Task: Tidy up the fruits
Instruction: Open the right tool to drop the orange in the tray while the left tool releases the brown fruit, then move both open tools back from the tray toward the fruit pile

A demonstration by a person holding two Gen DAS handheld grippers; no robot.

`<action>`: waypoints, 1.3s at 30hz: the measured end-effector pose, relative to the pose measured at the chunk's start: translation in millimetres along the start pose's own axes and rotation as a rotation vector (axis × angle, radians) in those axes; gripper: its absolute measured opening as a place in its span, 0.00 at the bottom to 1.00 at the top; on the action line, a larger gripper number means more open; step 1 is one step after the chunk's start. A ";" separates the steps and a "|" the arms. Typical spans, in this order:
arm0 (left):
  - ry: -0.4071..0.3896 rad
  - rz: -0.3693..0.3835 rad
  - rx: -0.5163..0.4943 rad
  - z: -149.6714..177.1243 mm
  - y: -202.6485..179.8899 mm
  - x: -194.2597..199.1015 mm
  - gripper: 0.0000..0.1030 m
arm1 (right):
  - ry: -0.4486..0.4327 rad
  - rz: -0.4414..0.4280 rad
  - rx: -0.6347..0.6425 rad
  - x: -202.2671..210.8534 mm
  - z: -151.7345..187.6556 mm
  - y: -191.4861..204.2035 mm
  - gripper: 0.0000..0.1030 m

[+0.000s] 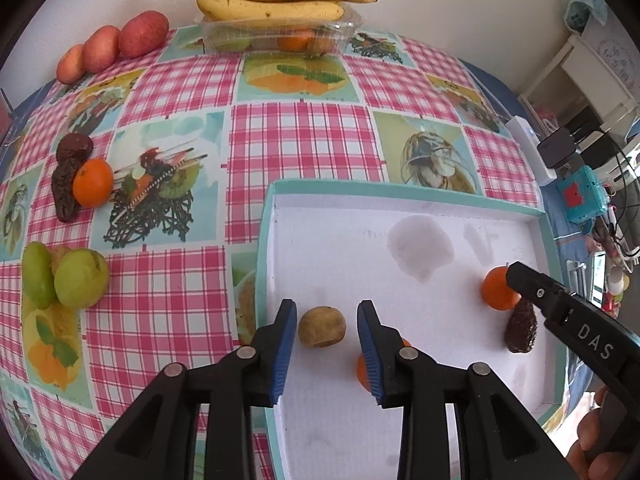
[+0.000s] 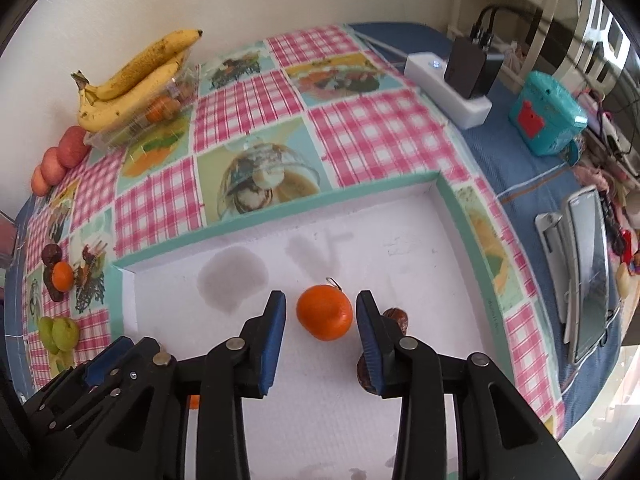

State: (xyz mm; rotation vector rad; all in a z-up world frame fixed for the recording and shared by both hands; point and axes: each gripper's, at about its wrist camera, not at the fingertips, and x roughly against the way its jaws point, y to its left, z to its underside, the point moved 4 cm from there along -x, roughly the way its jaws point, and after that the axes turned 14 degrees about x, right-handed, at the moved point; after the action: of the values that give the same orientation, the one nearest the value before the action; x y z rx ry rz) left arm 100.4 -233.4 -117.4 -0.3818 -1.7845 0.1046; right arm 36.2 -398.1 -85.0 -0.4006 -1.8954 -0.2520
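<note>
a counter (image 1: 304,140) under a pink checked cloth with fruit pictures stands against a pale wall. on it lies a shallow white tray (image 1: 400,192) with a teal rim, near the right edge of the cloth.

the left tongs (image 1: 326,344) are spread wide over the tray's near left part, with a brownish kiwi (image 1: 322,326) lying on the tray floor between the blue pads, touching neither. a second orange fruit (image 1: 362,372) peeks out behind the right pad.

the right tongs (image 2: 320,320) are also wide, and a tangerine (image 2: 325,312) sits on the tray between the fingers, apart from both. a dark wrinkled date (image 2: 396,317) lies just beside it, partly hidden by the right finger.

outside the tray, at the far edge by the wall, two bananas (image 1: 280,0) rest on a clear plastic box (image 1: 276,34) holding more fruit. three reddish fruits (image 1: 112,46) line up to the left. further along the left side, another tangerine (image 1: 93,188) touches some dark dates (image 1: 66,184), and green fruits (image 1: 66,280) cluster near the front. a white power strip (image 2: 448,88) with a black plug sits on the blue cover to the right.
</note>
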 end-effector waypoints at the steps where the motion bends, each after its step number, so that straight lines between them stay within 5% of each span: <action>1: -0.003 0.002 -0.002 -0.4 -0.1 2.4 0.34 | -0.010 0.001 0.002 4.0 -1.8 -0.1 0.36; 14: -0.066 0.010 0.036 -14.7 6.9 33.2 0.34 | -0.077 0.012 0.023 31.0 -13.4 4.0 0.36; 22: -0.099 -0.061 0.146 -26.5 37.9 44.7 0.34 | -0.051 0.008 0.027 23.3 -9.7 5.2 0.36; 24: -0.100 -0.094 0.181 -28.2 48.4 45.6 0.35 | -0.044 0.005 0.027 20.8 -8.9 5.9 0.47; 26: -0.107 -0.135 0.209 -30.2 59.6 45.5 0.54 | -0.043 0.012 0.017 19.5 -8.2 5.2 0.72; 27: -0.118 -0.167 0.229 -31.6 67.3 45.9 0.78 | -0.044 0.016 0.015 19.2 -8.0 4.7 0.73; 28: -0.130 -0.189 0.244 -32.8 73.6 46.7 0.85 | -0.043 0.019 0.012 18.9 -7.9 4.2 0.73; 39: -0.153 -0.258 0.248 -35.2 95.5 51.1 0.97 | -0.030 0.018 0.018 14.3 -6.9 8.5 0.79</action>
State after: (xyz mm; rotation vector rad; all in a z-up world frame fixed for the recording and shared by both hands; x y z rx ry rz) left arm 143.1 -132.3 -87.1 0.0365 -1.9291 0.1735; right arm 41.0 -390.7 -69.4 -0.4116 -1.9211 -0.2177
